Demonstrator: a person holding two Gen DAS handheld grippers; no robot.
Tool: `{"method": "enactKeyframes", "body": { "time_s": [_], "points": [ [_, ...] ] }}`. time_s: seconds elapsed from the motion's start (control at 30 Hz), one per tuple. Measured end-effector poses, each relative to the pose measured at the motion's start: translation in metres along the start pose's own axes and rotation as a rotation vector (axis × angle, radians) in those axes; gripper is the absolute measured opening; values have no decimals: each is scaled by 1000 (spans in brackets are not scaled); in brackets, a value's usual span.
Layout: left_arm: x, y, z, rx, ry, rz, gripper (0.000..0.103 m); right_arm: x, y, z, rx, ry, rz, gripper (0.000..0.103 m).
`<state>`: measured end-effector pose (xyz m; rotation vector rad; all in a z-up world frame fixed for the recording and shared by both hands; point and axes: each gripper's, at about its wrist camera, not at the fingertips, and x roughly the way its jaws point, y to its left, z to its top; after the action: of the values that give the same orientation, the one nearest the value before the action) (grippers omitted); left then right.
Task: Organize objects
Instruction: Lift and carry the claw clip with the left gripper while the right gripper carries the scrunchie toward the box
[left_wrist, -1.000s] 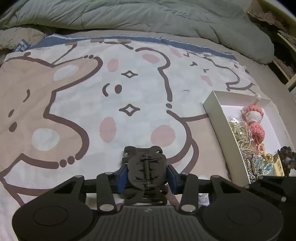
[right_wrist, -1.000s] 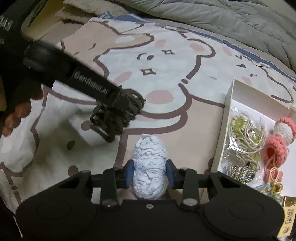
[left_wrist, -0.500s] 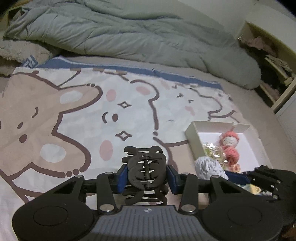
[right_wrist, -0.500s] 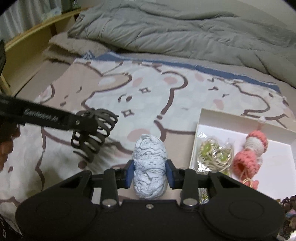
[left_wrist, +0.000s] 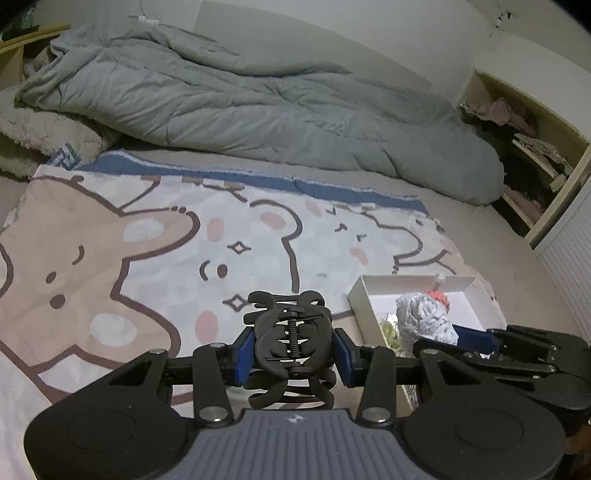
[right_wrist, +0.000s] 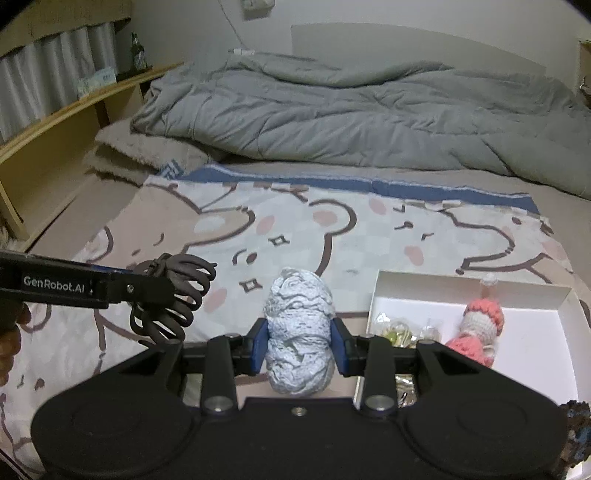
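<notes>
My left gripper is shut on a black claw hair clip and holds it above the cartoon-print blanket. The clip also shows in the right wrist view, at the left. My right gripper is shut on a light blue scrunchie, held in the air just left of the white box. In the left wrist view the scrunchie hangs over the box. The box holds a pink crochet doll and bagged trinkets.
A grey duvet lies bunched across the far side of the bed. A wooden shelf runs along the left side. An open cupboard with clothes stands at the right. A dark beaded item sits at the box's near right corner.
Both grippers have risen from the blanket with their objects. The right gripper and scrunchie have moved toward the box. The views now take in the duvet and walls.
</notes>
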<state>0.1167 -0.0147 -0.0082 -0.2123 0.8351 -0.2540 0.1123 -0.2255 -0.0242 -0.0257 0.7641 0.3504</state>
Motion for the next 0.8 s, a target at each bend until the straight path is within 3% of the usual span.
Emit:
{"method": "enactKeyframes", "body": {
  "time_s": [0.37, 0.8],
  "points": [
    [-10, -36, 38, 33, -45, -7, 45, -31, -36, 20, 0, -69, -29, 37],
    [16, -155, 100, 142, -81, -142, 45, -63, -136, 36, 31, -105, -179, 37]
  ]
}}
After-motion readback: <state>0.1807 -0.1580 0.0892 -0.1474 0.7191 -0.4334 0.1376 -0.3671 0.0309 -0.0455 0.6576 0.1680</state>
